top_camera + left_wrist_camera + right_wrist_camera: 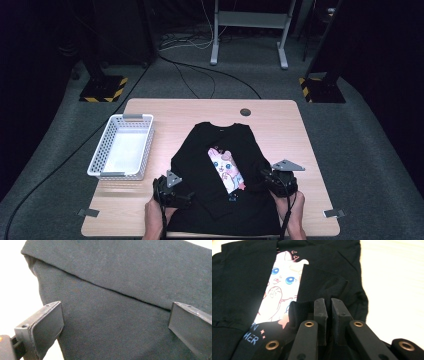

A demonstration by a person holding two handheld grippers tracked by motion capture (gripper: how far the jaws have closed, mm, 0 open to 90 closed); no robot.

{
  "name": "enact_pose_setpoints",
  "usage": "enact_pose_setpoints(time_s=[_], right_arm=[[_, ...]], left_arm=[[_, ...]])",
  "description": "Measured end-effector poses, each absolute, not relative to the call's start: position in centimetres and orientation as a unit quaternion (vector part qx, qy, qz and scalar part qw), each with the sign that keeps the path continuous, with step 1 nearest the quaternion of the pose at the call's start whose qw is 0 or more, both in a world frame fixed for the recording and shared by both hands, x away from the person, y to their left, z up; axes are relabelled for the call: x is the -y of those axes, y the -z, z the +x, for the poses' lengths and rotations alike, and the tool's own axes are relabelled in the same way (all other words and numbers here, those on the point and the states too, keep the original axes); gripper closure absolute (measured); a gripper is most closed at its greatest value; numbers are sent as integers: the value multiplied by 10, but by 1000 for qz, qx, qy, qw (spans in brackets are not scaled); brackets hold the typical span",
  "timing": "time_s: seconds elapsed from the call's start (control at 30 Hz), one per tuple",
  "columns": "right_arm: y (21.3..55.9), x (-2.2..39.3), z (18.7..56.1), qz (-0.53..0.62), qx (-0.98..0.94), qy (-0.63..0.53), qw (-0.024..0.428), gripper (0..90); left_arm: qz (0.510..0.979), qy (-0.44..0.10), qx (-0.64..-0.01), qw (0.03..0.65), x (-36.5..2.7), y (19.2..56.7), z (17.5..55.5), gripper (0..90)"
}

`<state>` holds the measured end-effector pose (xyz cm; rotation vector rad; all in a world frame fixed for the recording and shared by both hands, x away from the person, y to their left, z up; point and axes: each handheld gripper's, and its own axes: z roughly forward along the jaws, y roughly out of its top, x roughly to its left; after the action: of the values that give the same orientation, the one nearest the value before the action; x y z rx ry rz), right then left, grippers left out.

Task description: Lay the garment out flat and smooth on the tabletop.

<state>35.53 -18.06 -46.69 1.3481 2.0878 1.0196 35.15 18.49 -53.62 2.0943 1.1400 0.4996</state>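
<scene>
A black T-shirt (220,145) with a white cat print (225,169) lies flat on the wooden table (170,110), its left side folded in over part of the print. My left gripper (186,196) is at the shirt's lower left. In the left gripper view its jaws stand wide open (116,315) over the black cloth and a folded edge (105,287), pressing nothing. My right gripper (266,178) is at the shirt's right side. It is shut (329,302) on a raised fold of the shirt's black fabric (322,282), beside the cat print (279,290).
A white plastic basket (122,145), with nothing in it, stands on the left part of the table. A round cable hole (245,112) sits near the far edge. The person's forearms come in at the near edge. Bare wood lies right of the shirt (300,145).
</scene>
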Motion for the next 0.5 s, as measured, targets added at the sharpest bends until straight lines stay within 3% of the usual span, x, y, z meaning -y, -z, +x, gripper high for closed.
enact_pose_setpoints(time_s=[0.5], right_arm=[[458,208,349,510,-737,-369,244,834]], left_arm=[[807,-192,-439,345,-185,536,351,1]])
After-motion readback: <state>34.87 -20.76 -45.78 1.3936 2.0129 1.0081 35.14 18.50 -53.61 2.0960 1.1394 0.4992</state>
